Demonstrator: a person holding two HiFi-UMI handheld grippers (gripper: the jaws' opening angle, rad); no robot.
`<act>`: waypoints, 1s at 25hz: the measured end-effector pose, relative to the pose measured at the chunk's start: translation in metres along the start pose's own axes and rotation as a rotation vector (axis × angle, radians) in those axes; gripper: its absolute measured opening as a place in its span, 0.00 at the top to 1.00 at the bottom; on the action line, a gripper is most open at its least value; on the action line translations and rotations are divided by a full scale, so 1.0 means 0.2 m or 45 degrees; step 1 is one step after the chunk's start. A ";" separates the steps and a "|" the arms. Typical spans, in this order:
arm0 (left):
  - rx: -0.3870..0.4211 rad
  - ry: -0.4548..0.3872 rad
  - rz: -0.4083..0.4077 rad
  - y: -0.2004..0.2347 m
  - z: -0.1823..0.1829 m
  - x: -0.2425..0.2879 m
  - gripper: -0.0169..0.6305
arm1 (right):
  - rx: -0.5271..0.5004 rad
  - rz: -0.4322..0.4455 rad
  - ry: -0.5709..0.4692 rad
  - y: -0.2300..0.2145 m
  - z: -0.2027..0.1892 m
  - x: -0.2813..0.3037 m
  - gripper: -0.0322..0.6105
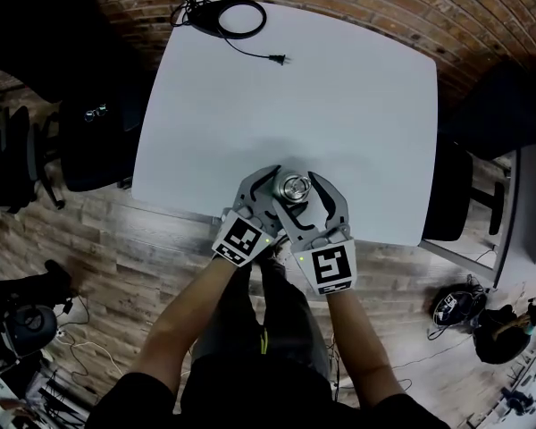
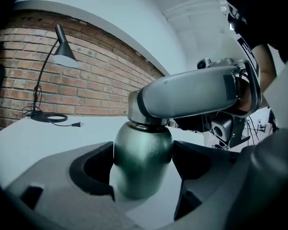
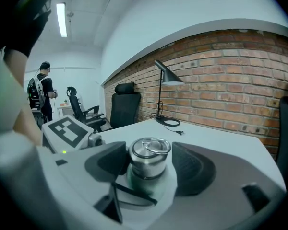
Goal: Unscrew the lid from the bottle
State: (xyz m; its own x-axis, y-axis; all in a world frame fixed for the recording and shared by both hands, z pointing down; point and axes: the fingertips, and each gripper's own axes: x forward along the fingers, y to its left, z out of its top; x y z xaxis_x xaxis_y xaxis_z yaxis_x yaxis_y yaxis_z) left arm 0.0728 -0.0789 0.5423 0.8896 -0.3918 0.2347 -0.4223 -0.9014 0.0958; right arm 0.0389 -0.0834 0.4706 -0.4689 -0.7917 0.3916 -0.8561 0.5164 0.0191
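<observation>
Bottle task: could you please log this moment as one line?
stage: pre-grip | left gripper: open around bottle | right gripper: open around lid | lid: on

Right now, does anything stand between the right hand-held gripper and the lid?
Nothing visible does. The lid sits between the open jaws of the right hand-held gripper, while the left hand-held gripper straddles the bottle body below it.

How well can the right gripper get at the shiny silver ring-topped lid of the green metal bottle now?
Likely yes. The right gripper straddles the shiny silver ring-topped lid with fingers open, nothing else between. The left gripper is lower, round the green metal bottle.
</observation>
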 end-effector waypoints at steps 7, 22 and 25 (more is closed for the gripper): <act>0.014 -0.002 0.003 0.00 0.01 0.00 0.41 | -0.053 -0.019 -0.033 0.00 -0.01 0.04 0.51; 0.030 0.005 -0.026 -0.01 0.00 0.00 0.41 | -0.150 0.547 -0.075 0.06 0.00 0.04 0.52; 0.046 0.005 -0.039 -0.01 0.00 0.00 0.41 | -0.185 0.708 -0.057 0.07 0.00 0.02 0.52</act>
State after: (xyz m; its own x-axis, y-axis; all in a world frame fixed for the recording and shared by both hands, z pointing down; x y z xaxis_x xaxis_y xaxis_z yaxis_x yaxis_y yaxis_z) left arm 0.0748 -0.0767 0.5416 0.9012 -0.3634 0.2363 -0.3884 -0.9190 0.0679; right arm 0.0246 -0.0791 0.4722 -0.8515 -0.3994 0.3398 -0.4407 0.8962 -0.0509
